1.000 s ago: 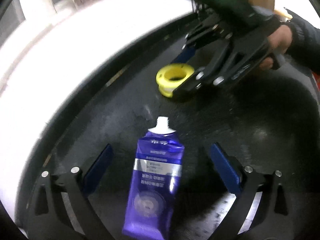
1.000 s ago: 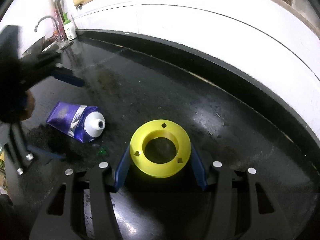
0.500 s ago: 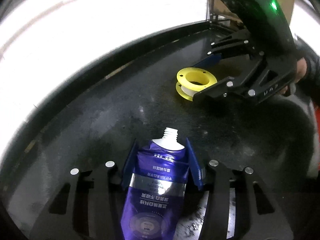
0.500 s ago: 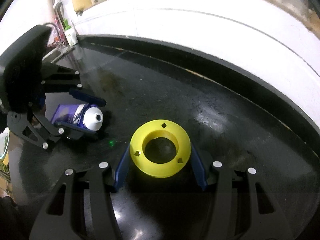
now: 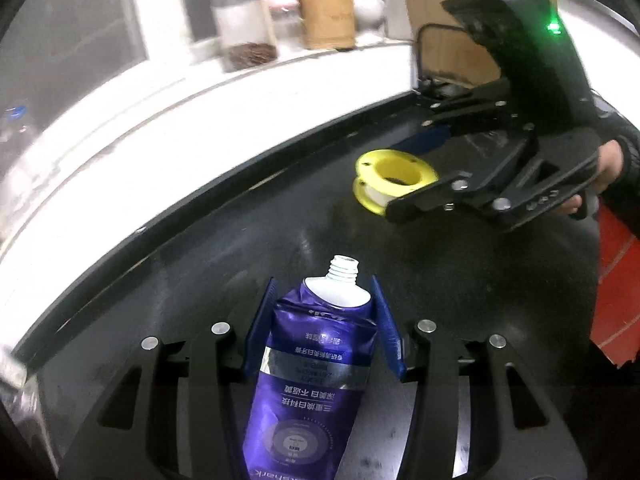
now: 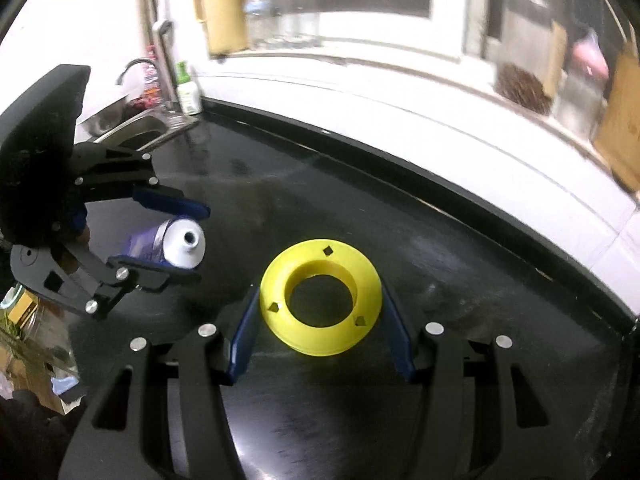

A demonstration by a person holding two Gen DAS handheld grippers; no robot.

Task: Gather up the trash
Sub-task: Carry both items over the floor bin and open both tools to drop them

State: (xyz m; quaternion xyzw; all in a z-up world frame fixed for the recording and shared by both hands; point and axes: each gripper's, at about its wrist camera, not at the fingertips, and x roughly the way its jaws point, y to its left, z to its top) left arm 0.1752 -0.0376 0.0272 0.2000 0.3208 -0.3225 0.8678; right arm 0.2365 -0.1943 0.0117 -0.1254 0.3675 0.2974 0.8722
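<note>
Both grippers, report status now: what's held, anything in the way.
Left gripper shut on purple toothpaste tube, cap off. Right gripper shut on yellow spool. Both lifted off black counter. Nothing in the way.

Black counter open; sill jars seemingly clear.

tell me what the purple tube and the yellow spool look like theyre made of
Purple tube: probably soft laminated plastic or foil, glossy, since it creases and reflects light; its white threaded neck looks like hard plastic. Yellow spool: seemingly rigid moulded plastic, smooth and matte, with crisp cut-out holes.
</note>
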